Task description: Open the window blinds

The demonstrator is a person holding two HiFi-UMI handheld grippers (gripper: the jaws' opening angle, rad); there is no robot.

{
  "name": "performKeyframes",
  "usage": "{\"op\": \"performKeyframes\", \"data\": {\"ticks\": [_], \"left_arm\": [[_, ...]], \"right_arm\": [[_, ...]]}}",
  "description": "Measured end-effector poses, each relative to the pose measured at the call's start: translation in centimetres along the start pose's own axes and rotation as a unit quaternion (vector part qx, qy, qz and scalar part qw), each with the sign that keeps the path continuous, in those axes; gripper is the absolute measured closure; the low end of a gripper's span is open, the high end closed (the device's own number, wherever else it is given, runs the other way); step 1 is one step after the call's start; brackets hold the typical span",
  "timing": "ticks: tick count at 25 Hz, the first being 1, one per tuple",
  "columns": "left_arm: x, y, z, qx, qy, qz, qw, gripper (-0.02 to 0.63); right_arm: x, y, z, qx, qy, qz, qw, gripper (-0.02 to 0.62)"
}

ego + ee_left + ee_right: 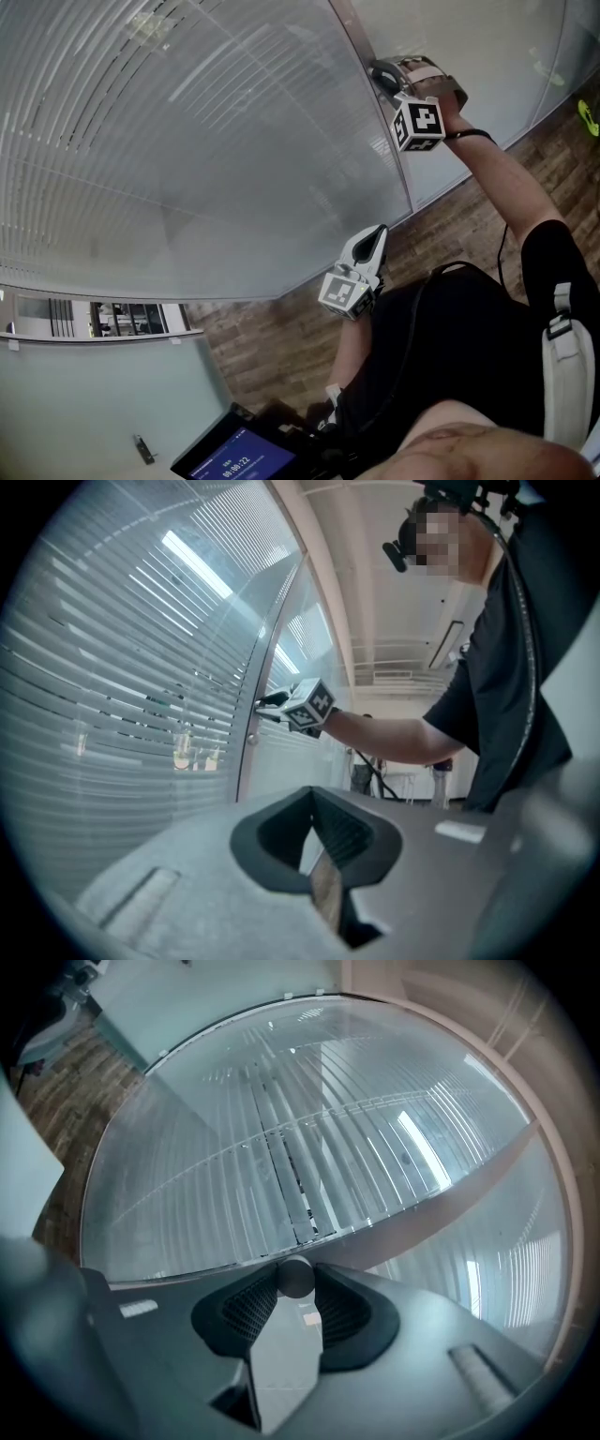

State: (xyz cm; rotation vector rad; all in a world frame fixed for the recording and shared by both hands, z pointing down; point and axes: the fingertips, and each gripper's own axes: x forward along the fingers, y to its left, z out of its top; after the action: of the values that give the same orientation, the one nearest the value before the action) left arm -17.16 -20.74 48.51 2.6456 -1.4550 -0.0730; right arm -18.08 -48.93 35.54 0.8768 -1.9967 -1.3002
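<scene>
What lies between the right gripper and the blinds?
A round grey knob sits there, pinched in the jaws of the right gripper, with the blinds just beyond it. The right gripper view shows this.

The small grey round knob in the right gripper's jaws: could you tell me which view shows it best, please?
The right gripper view: the small grey round knob sits close up, clamped by the right gripper. In the head view that gripper hides it; the left gripper view is too distant.
</scene>
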Motion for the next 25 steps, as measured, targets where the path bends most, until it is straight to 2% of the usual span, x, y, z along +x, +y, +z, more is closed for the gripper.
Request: {"op": "performKeyframes", "data": {"ticks": [5,8,15,20,25], "left_arm": [[0.2,-0.3,0.9,-0.005,0.005,-0.003,1.0,0.604],[0.0,0.1,-0.1,-0.004,-0.005,-0.002,1.0,0.604],[-0.1,0.3,-0.3,-0.007,-0.001,-0.001,1.0,0.604],[0.1,-0.1,0.0,-0.002,0.0,-0.005,1.0,0.604],[0.0,-0.4,-0.2,-0.007,0.007,-0.007,0.9999,0.604]], "right_arm": [[-0.1,-0.8,0.4,0.05,-0.003,0.002,0.999,0.472],[0.0,-0.2,0.0,0.072,-0.004,0.002,0.997,0.472],[0.1,-0.5,0.1,0.152,-0.007,0.001,0.988,0.472],[-0.4,-1.1,0.0,0.252,-0.02,0.006,0.967,0.472],[-0.5,-1.1,-0.4,0.327,-0.031,0.004,0.945,0.472]]}}
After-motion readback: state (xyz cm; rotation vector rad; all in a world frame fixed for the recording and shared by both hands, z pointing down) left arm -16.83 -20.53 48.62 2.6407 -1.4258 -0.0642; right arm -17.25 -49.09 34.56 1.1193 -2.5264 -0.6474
